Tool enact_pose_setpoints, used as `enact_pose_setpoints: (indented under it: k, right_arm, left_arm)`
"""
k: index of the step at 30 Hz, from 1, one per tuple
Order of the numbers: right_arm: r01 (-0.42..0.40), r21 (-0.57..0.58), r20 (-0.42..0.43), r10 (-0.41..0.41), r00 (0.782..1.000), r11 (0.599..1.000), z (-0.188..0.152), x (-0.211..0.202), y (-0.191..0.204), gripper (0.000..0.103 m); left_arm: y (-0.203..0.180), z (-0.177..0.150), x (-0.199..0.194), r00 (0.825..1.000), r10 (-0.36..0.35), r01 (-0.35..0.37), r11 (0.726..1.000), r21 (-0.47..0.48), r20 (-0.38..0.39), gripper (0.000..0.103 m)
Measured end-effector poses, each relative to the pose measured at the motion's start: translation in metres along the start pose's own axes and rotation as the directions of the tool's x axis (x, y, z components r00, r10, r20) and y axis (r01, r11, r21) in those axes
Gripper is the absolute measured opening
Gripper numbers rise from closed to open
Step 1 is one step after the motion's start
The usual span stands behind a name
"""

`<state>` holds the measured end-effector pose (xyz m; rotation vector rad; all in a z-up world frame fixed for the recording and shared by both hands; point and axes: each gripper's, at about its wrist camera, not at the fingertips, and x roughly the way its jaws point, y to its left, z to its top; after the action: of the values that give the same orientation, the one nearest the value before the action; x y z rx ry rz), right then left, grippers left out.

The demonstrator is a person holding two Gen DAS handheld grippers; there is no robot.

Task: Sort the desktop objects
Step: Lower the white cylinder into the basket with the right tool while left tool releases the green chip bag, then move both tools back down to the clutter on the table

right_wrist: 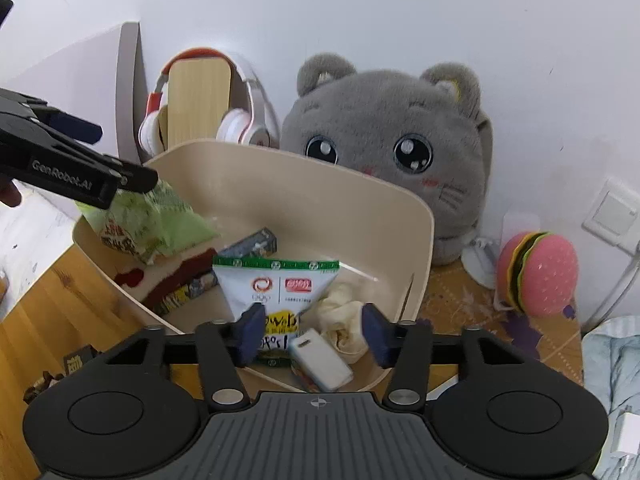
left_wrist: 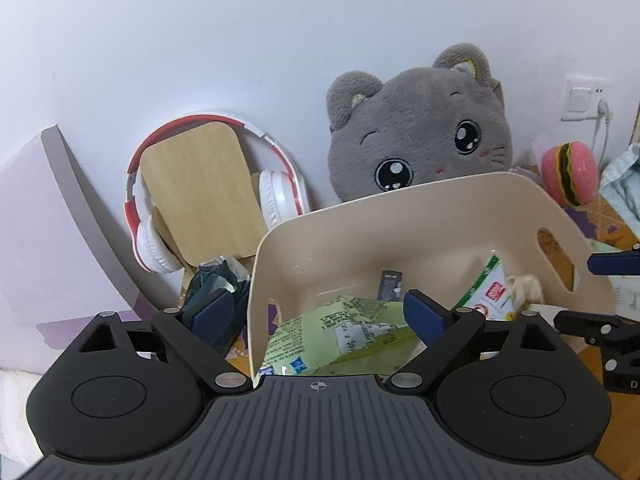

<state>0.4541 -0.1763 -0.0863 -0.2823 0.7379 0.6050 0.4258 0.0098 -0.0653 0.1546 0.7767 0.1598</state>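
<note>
Two hand-held grippers hover over the beige bin (right_wrist: 416, 216), both spread and pinching nothing. The right hand-held gripper (right_wrist: 314, 334) sits above a white snack bag (right_wrist: 276, 288) and a small white case (right_wrist: 320, 364) lying inside. The left hand-held gripper (left_wrist: 320, 312) is over a green bag (left_wrist: 340, 336), also in the bin. Further back: headphones (left_wrist: 276, 192) and a cat plush (left_wrist: 420, 128) by the wall.

I'm looking at a home desk corner: plush cat (right_wrist: 384, 148) leaning on the wall, headphones (left_wrist: 276, 196), burger toy (right_wrist: 538, 276), wall socket (left_wrist: 582, 98), wooden desktop (right_wrist: 52, 300).
</note>
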Motion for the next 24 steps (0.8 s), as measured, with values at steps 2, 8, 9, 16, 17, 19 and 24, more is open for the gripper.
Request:
enact_pose_setpoints:
  k: [2,8,9,16,17,19,24]
  right_arm:
    - [0.005,-0.001,0.013,-0.005,1.000,1.000,0.002,-0.007,0.002,0.063]
    - [0.030,-0.014,0.046,-0.029,0.999,0.999,0.003,-0.027,0.008,0.074]
    - [0.034,-0.017,0.052,-0.033,0.998,0.999,0.003,-0.031,0.010,0.074]
    - [0.052,-0.037,0.075,-0.049,0.996,0.998,-0.002,-0.055,0.020,0.075]
    - [0.056,-0.041,0.077,-0.053,0.996,0.998,-0.003,-0.059,0.022,0.075]
    - [0.060,-0.039,0.079,-0.057,0.995,0.997,-0.005,-0.065,0.024,0.076]
    - [0.063,-0.044,0.083,-0.059,0.995,0.997,-0.016,-0.081,0.035,0.082]
  left_arm:
    - [0.001,0.001,-0.005,1.000,-0.013,0.013,1.000,-0.014,0.008,0.095]
    - [0.004,0.000,-0.022,0.999,-0.043,0.044,0.998,-0.052,0.024,0.096]
    - [0.005,-0.001,-0.025,0.998,-0.049,0.050,0.997,-0.056,0.026,0.096]
    - [0.008,-0.010,-0.043,0.998,-0.053,0.055,0.997,-0.057,0.037,0.097]
    - [0.010,-0.011,-0.046,0.998,-0.055,0.057,0.996,-0.064,0.037,0.097]
    - [0.014,-0.015,-0.051,0.997,-0.061,0.064,0.995,-0.072,0.039,0.097]
    - [0.024,-0.036,-0.064,0.997,-0.079,0.080,0.995,-0.059,0.025,0.097]
